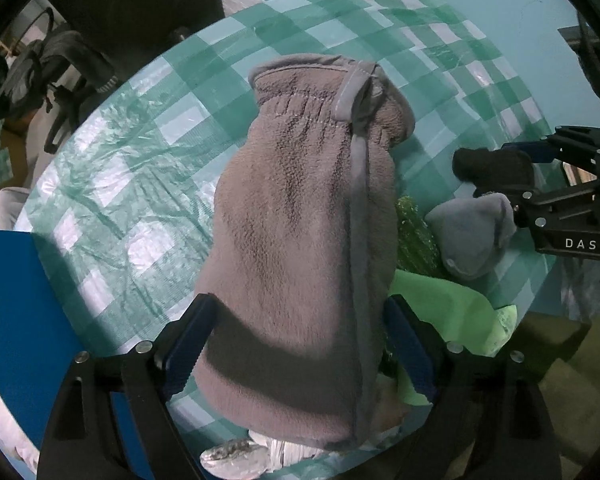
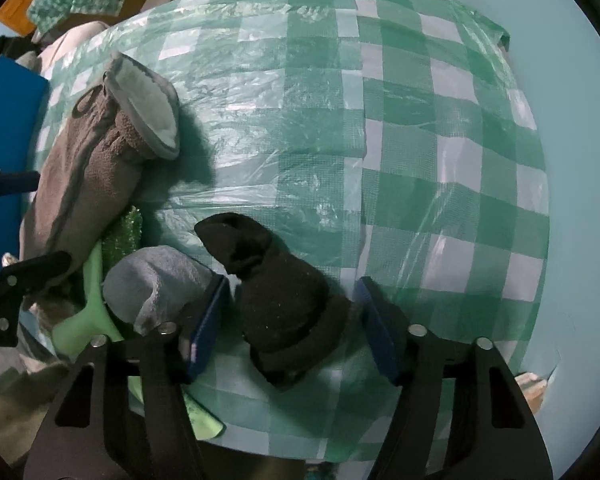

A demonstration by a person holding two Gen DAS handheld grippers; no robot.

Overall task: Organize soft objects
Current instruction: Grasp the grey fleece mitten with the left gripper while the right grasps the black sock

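A grey-brown fleece mitten (image 1: 300, 232) lies on the green-and-white checked tablecloth (image 1: 112, 184). My left gripper (image 1: 296, 344) is open, its blue pads on either side of the mitten's lower end. The mitten also shows in the right wrist view (image 2: 88, 168). A black sock (image 2: 284, 300) lies between the open pads of my right gripper (image 2: 292, 320). A small grey fleece piece (image 2: 156, 284) rests just left of the right gripper's left pad. The right gripper shows in the left wrist view (image 1: 556, 184) with the black sock (image 1: 492, 168).
A light green cloth (image 1: 444, 308) and a dark green glittery item (image 2: 122, 232) lie between the mitten and the grey piece. A blue box (image 1: 16, 300) stands at the table's left. Bags (image 1: 48, 76) sit beyond the table. The tablecloth (image 2: 420, 152) spreads right.
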